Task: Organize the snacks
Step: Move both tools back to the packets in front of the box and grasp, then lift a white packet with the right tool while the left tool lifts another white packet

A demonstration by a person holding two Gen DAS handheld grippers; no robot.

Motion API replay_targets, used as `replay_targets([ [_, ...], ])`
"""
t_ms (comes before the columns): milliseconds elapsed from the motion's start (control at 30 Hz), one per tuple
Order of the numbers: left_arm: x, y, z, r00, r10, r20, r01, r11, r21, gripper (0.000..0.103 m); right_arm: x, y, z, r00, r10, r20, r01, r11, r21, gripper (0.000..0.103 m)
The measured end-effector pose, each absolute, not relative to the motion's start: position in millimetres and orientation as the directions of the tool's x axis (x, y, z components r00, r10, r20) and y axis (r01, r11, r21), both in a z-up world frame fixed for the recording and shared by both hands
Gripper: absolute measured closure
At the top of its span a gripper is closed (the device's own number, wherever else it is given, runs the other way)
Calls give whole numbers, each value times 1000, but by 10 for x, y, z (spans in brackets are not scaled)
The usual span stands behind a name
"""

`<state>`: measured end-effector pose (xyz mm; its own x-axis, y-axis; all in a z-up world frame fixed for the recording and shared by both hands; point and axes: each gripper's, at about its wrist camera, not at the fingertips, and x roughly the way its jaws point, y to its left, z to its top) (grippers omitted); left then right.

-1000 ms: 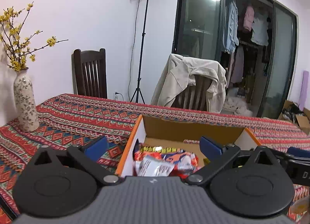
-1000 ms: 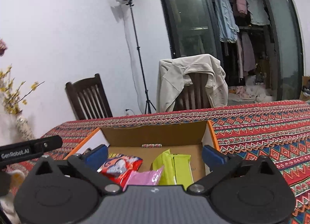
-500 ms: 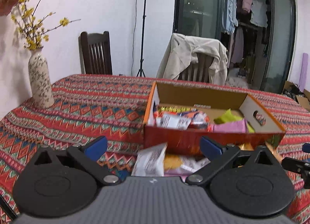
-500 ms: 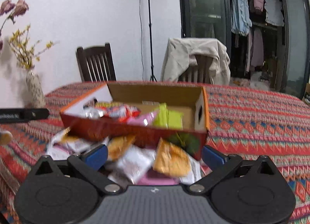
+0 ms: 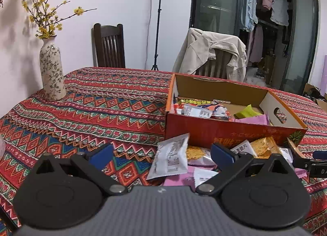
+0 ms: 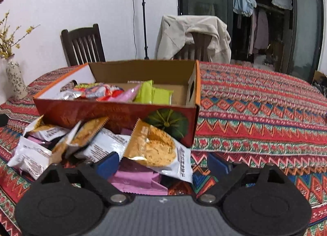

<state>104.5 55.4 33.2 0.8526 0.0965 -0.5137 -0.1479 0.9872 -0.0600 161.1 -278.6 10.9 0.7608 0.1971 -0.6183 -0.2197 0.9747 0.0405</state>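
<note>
- Risk: the right claw (image 6: 162,165), its jaws wide and just closing in, straddles a cookie packet (image 6: 157,150) overlapping a pink packet (image 6: 137,180); it may pinch both.
- The loose pile lies on the surface at the box's (image 6: 114,113) six o'clock.
- Both claws tilt downward; the left claw (image 5: 160,157) is open and empty over a white packet (image 5: 169,159).

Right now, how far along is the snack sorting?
Partly done: several packets, green and red ones, already lie in the cardboard box. Nothing is held: the left gripper and right gripper are open, the right's jaws just closing over the cookie packet. The pile before the box remains.
</note>
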Motion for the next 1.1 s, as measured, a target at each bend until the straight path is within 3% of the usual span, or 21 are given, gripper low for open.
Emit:
replay_targets([
  [100,1043,586,316,849,102,-519,-161,984,-70,0,1673,-2798,85,763,206,-613,-221,974,53,18],
  [200,1037,587,298,846,102,-523,-165,983,-75,0,1735,-2813,80,764,221,-606,-223,972,75,34],
  [233,1035,589,293,846,102,-524,-165,983,-75,0,1753,-2826,67,761,226,-607,-220,972,86,44],
  [433,1052,594,293,843,108,-527,-171,983,-72,0,1740,-2992,23,775,241,-584,-180,970,161,61],
  [500,1074,593,291,841,116,-528,-176,982,-66,0,1725,-3040,18,785,238,-572,-165,970,177,70],
  [533,1090,593,283,839,120,-531,-179,982,-62,0,1716,-3063,20,789,236,-567,-157,970,185,82],
  [633,1154,595,257,830,126,-543,-183,982,-52,0,1668,-3135,36,809,227,-543,-136,970,204,91],
  [1100,1781,556,-22,764,148,-628,-194,981,-4,0,1517,-3080,55,848,180,-499,-128,982,137,92],
])
